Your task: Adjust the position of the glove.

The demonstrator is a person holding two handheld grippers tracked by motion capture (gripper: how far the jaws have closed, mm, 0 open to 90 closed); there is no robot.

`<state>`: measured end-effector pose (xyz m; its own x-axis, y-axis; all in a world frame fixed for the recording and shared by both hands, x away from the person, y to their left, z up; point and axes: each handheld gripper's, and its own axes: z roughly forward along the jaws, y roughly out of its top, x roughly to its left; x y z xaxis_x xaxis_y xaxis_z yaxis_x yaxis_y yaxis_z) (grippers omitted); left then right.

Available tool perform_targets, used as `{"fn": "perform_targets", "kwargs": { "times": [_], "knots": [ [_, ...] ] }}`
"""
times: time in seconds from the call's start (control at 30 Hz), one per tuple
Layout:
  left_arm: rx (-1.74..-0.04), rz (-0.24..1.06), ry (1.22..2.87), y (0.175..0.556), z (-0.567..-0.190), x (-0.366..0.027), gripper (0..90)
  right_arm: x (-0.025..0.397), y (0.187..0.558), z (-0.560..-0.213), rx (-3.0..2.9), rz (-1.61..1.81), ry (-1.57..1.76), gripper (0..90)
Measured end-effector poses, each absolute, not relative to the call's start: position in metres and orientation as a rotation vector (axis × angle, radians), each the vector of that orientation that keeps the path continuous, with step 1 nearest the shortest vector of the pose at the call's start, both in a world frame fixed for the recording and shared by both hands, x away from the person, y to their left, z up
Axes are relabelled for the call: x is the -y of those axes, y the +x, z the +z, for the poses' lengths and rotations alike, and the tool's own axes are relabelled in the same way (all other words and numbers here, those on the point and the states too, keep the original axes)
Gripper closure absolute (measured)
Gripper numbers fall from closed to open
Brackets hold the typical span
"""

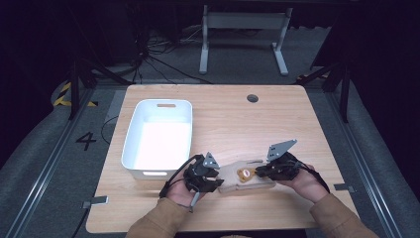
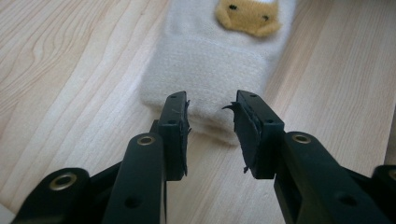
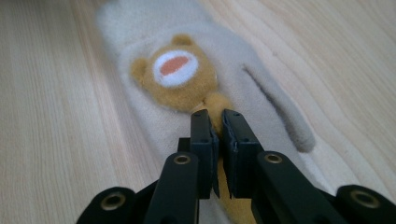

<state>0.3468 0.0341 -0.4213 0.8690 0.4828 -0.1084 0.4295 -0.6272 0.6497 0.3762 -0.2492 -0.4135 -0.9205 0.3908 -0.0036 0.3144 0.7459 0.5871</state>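
cream mitten [image 1: 246,177] with bear patch [image 3: 177,77] flat on desk [image 1: 277,119] near front edge | right claw [image 3: 215,126] pinching the patch's tan strip | left claw [image 2: 211,122] spread at the mitten's cuff end | white bin [image 1: 159,136] just beside, behind-left

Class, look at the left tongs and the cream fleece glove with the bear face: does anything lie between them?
Nothing visible does. The left tongs stand open at the cuff end of the cream fleece glove, with bare wooden table beside it.
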Motion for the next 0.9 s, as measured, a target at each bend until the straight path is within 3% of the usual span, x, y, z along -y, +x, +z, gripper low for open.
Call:
{"fn": "perform_targets", "kwargs": {
  "times": [0.23, 0.57, 0.73, 0.9],
  "knots": [
    [-0.631, 0.081, 2.339, 0.346, -0.421, -0.031, 67.7, 0.248, 0.375, -0.421, -2.827, 0.861, 0.579, 82.1],
    [-0.625, 0.074, 2.326, 0.348, -0.417, -0.031, 68.7, 0.256, 0.371, -0.413, -2.779, 0.947, 0.613, 70.6],
    [-0.626, 0.045, 2.308, 0.352, -0.406, -0.028, 62.7, 0.269, 0.369, -0.402, -2.721, 1.017, 0.700, 65.1],
    [-0.629, 0.099, 2.334, 0.354, -0.395, -0.019, 53.4, 0.290, 0.367, -0.393, -2.646, 1.074, 0.811, 62.2]
  ]
}}
